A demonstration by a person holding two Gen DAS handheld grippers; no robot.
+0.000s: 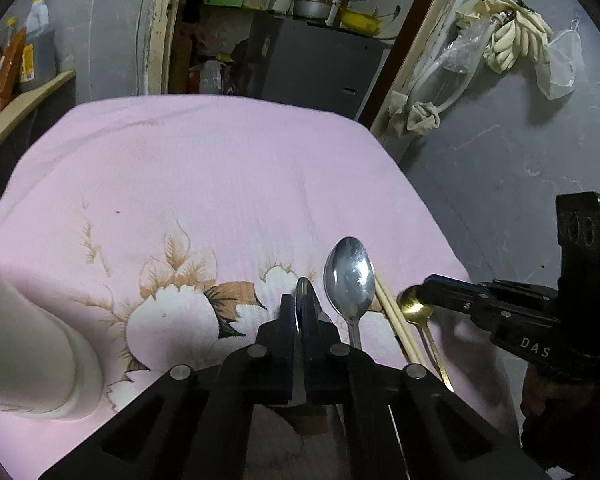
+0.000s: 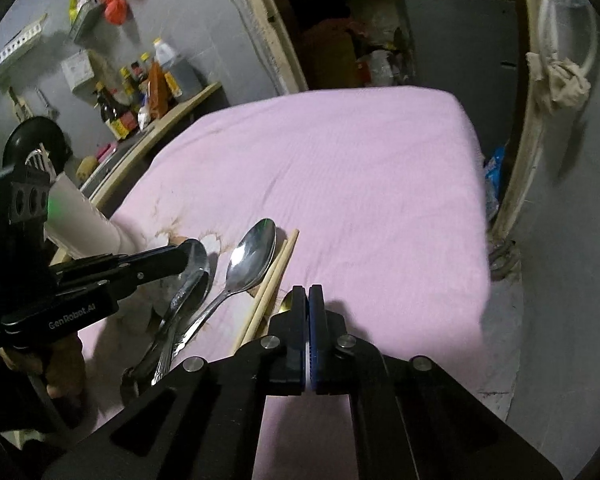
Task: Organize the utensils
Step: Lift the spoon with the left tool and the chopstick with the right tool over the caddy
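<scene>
On the pink flowered cloth [image 1: 220,168] lie a steel spoon [image 1: 348,276], a pair of wooden chopsticks [image 1: 398,322] and a gold spoon [image 1: 416,312], side by side. My left gripper [image 1: 303,304] is shut on a second steel spoon [image 1: 303,290], held edge-on by its bowl. My right gripper [image 1: 424,294] comes in from the right and is shut on the gold spoon's bowl. In the right wrist view, my right gripper [image 2: 309,292] hides most of the gold spoon [image 2: 286,302]. There my left gripper [image 2: 192,254] pinches its steel spoon [image 2: 198,280], with the loose spoon [image 2: 254,254] and chopsticks [image 2: 276,276] between us.
A white cylinder [image 1: 40,340] stands on the cloth at the left, close beside my left gripper. A shelf with bottles [image 2: 140,92] runs along the left wall. The cloth's [image 2: 360,168] right edge drops to a grey floor [image 1: 520,168]. A doorway with clutter lies behind.
</scene>
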